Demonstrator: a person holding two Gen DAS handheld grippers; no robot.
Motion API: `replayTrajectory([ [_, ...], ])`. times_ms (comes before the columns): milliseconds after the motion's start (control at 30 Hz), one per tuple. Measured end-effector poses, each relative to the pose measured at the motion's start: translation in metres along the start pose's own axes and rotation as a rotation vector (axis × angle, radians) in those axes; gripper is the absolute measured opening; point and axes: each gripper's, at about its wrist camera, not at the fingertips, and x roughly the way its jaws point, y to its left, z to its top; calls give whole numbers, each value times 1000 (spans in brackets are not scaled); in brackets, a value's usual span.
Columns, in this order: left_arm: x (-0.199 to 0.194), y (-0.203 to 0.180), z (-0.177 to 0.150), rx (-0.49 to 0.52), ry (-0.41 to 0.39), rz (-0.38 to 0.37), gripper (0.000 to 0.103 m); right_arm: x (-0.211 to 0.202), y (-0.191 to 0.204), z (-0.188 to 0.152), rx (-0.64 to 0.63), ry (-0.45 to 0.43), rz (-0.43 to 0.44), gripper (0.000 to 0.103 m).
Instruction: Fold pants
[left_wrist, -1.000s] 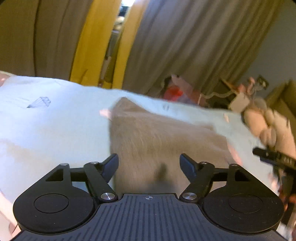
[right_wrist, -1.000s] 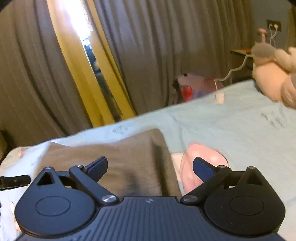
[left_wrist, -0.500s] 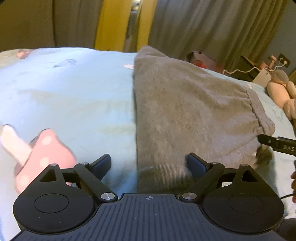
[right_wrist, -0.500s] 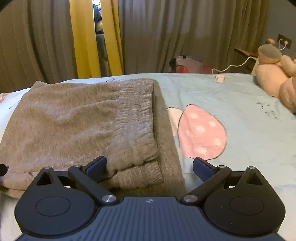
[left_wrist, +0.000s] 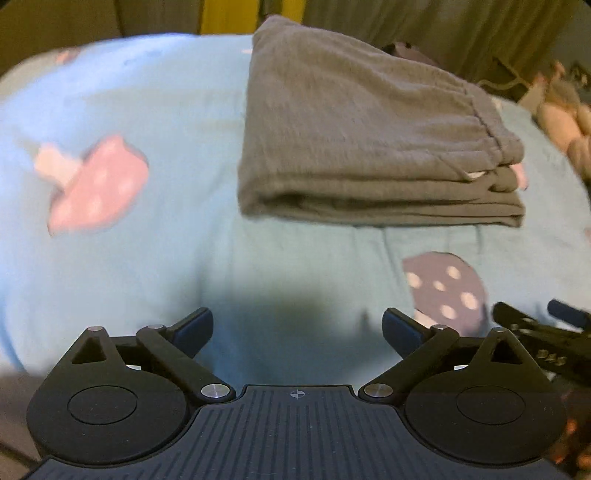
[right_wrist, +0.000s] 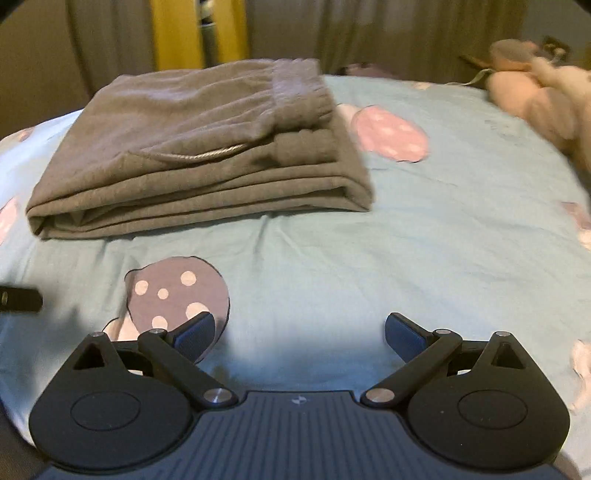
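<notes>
Grey pants (right_wrist: 199, 147): folded into a layered stack, resting on the far bed sheet (right_wrist: 406, 240), waistband uppermost. Left gripper (left_wrist: 297, 330) and right gripper (right_wrist: 299, 332): both spread wide, empty, well apart from the stack, presumably because folding looks complete.

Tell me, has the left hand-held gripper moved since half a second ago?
Yes. The left hand-held gripper has backed away from the folded pants, which now lie well ahead on the bedsheet.

Folded pants (right_wrist: 207, 147) on bed (right_wrist: 424, 240)
</notes>
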Motion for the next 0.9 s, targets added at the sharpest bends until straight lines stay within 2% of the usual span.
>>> replayTrajectory([
  [100,-3,-7,-15,-3,-26,6,101,-3,19,-3,-122,0,-79,99],
  [167,-11,-15,-22,38,-82,37,101,-4,32,-8,-224,-6,-110,99],
  [267,-23,-28,-32,113,-162,88,101,-15,44,-13,-262,-48,-87,99],
  [400,-39,-32,-40,148,-233,72,101,-36,53,-18,-295,-101,-63,99],
  [600,-58,-27,-42,115,-310,18,101,-57,53,-11,-252,-137,-48,99],
  [900,-56,-28,-38,94,-323,7,101,-61,45,1,-126,-161,24,99],
])
